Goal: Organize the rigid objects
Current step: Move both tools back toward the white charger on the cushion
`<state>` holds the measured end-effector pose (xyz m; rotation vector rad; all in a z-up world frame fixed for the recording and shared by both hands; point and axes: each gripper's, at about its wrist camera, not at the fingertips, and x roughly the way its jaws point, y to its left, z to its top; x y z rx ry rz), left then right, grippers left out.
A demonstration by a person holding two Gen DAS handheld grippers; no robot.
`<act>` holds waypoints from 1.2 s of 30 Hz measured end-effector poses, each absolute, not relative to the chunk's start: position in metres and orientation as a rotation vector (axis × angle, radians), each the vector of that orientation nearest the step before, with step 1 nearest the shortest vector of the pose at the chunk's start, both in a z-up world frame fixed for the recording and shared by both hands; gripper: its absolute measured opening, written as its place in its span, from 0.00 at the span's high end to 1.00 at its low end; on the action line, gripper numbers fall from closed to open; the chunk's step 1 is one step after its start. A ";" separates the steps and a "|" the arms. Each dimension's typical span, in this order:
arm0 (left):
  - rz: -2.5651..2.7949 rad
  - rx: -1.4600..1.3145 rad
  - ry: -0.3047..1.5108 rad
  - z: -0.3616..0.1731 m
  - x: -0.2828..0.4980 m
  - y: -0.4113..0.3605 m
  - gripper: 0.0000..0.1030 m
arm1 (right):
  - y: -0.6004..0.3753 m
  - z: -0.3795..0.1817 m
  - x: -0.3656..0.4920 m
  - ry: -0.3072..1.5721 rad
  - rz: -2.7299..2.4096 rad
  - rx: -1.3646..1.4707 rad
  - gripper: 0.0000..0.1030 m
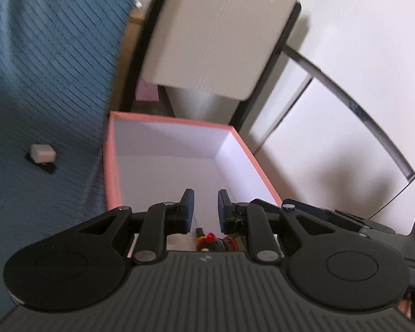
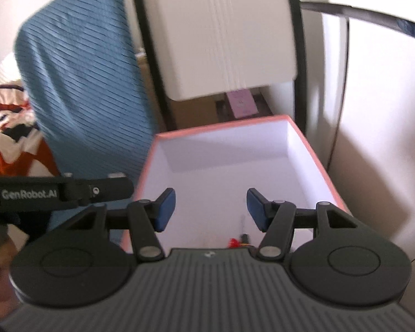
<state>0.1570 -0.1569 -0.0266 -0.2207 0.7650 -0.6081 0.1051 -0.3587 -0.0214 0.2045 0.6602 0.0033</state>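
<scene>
An open box with a pink rim (image 1: 168,118) and white inside stands on the blue ribbed cloth (image 1: 41,69); it also shows in the right wrist view (image 2: 221,130). Small red, yellow and black electronic parts (image 1: 209,239) lie at its near end, also seen in the right wrist view (image 2: 236,242). My left gripper (image 1: 205,209) hovers over the box's near end, jaws a little apart and empty. My right gripper (image 2: 210,207) is wide open and empty above the same box. A small white block (image 1: 43,153) lies on the cloth, left of the box.
A beige chair back (image 1: 215,36) with a black frame stands behind the box. A white wall (image 1: 359,55) is to the right. A patterned orange and white fabric (image 2: 8,127) lies far left. The left gripper's body (image 2: 55,192) shows in the right wrist view.
</scene>
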 end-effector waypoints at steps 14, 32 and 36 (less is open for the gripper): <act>-0.451 -0.265 0.651 -0.005 0.116 -0.038 0.81 | -0.291 0.008 0.080 0.628 0.157 0.191 0.42; -0.336 -0.274 0.672 -0.049 0.077 0.020 0.81 | -0.241 -0.038 0.043 0.698 0.203 0.189 0.42; -0.332 -0.276 0.681 -0.054 0.074 0.023 0.80 | -0.232 -0.044 0.036 0.704 0.211 0.162 0.42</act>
